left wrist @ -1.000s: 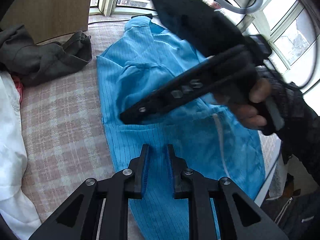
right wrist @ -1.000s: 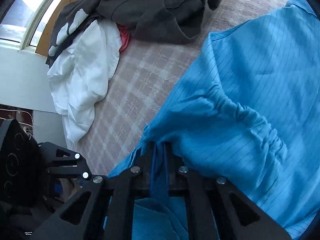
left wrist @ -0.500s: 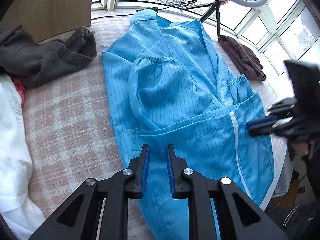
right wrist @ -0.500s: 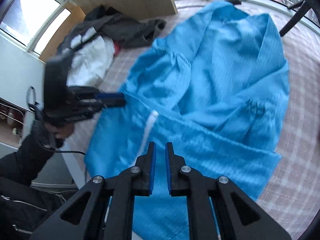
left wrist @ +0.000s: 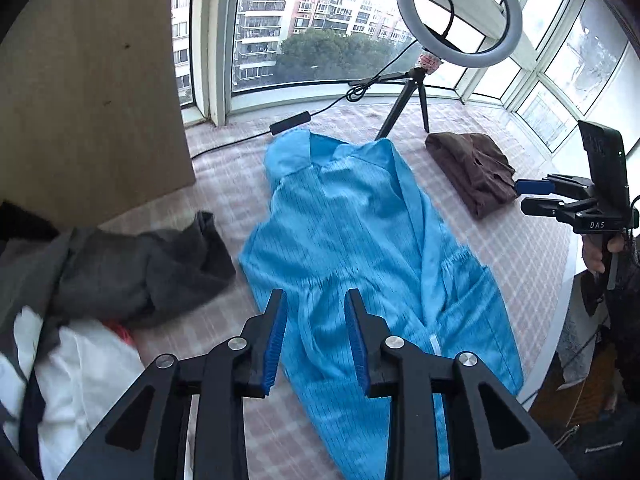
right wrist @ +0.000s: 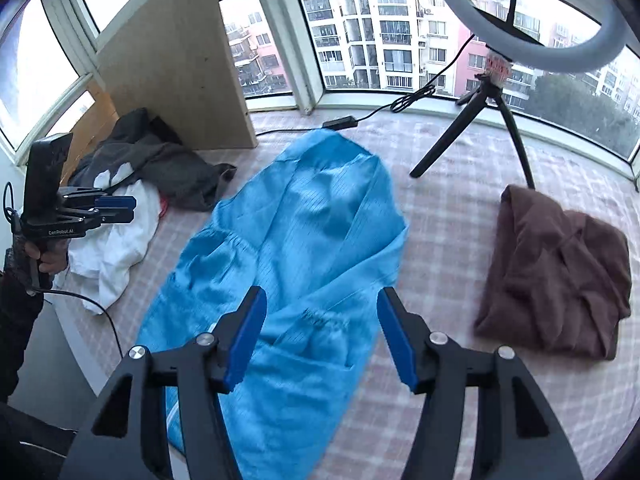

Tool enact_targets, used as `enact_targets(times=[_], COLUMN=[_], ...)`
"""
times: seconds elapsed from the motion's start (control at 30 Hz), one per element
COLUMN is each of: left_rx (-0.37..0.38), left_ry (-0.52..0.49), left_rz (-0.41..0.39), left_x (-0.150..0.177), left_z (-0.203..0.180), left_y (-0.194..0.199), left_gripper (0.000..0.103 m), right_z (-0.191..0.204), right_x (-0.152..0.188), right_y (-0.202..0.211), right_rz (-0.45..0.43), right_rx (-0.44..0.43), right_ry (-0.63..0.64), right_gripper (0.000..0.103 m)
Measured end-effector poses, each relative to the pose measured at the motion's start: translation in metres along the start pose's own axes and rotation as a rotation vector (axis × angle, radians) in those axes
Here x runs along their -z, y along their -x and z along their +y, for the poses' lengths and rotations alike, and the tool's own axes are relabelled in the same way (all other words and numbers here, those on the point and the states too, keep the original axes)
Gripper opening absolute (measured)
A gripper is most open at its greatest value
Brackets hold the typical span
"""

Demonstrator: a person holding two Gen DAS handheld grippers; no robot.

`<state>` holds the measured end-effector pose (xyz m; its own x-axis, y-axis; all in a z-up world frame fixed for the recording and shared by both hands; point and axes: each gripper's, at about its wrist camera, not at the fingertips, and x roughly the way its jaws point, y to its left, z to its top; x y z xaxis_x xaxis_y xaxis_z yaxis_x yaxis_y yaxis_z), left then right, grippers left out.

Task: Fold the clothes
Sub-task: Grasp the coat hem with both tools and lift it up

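Blue coat (left wrist: pixel 360 248) lies lengthwise on the checked bed (right wrist: pixel 448 216), both sleeves folded in over the body: mid-fold, I'd judge.
Left gripper (left wrist: pixel 316 336) narrowly parted, right gripper (right wrist: pixel 320 336) wide, both empty above the hem end. Next likely: grab hem, fold toward collar. Count: 1 coat, 1 folded brown garment (right wrist: pixel 560 276) to its right, 1 unfolded pile (right wrist: pixel 132 200) to its left.

Blue garment (left wrist: pixel 360 248): thin cloth, faint pinstripe, slight sheen. Bed cover (right wrist: pixel 452 216): matt checked fabric. Brown garment (right wrist: pixel 560 272) at 3 o'clock: soft, matt. Board (left wrist: pixel 88 92) at 10 o'clock: raw wood. Left gripper (left wrist: pixel 316 340): matt black plastic, ribbed blue pads.
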<state>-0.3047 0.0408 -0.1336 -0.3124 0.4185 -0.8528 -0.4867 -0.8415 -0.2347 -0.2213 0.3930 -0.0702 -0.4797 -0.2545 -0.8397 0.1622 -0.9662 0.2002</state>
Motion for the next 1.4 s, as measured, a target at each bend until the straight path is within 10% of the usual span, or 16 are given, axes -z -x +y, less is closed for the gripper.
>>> enact_targets(times=[0.6,0.7,0.97,1.03,1.4], left_rx=[-0.222,-0.194,-0.102,-0.08,0.034], left_ry=[-0.043,-0.007,0.004,0.005,-0.015], left_rz=[0.141,0.154,0.051,0.023,-0.178], left_x=[-0.122,-0.122,-0.116,-0.114,-0.075], left_z=[-0.022,-0.015,-0.015,-0.016,-0.026], left_y=[-0.19,-0.198,-0.138,-0.122,-0.009], left_gripper=[0.03,0.012,0.001,0.001,0.001], right_z=[-0.042,-0.046,-0.038,-0.034,0.009], right_x=[-0.1,-0.1,-0.113,-0.114,-0.091], right_y=[-0.185,-0.196,-0.19,-0.19,-0.072], right_rz=[0.154,0.171,0.161,0.173,-0.039], right_rx=[0.107,0.071,0.007,0.006,0.015], right_ry=[-0.034,-0.042,0.02,0.035,0.096], right_gripper=[0.057,0.051,0.042,0.007,0.005])
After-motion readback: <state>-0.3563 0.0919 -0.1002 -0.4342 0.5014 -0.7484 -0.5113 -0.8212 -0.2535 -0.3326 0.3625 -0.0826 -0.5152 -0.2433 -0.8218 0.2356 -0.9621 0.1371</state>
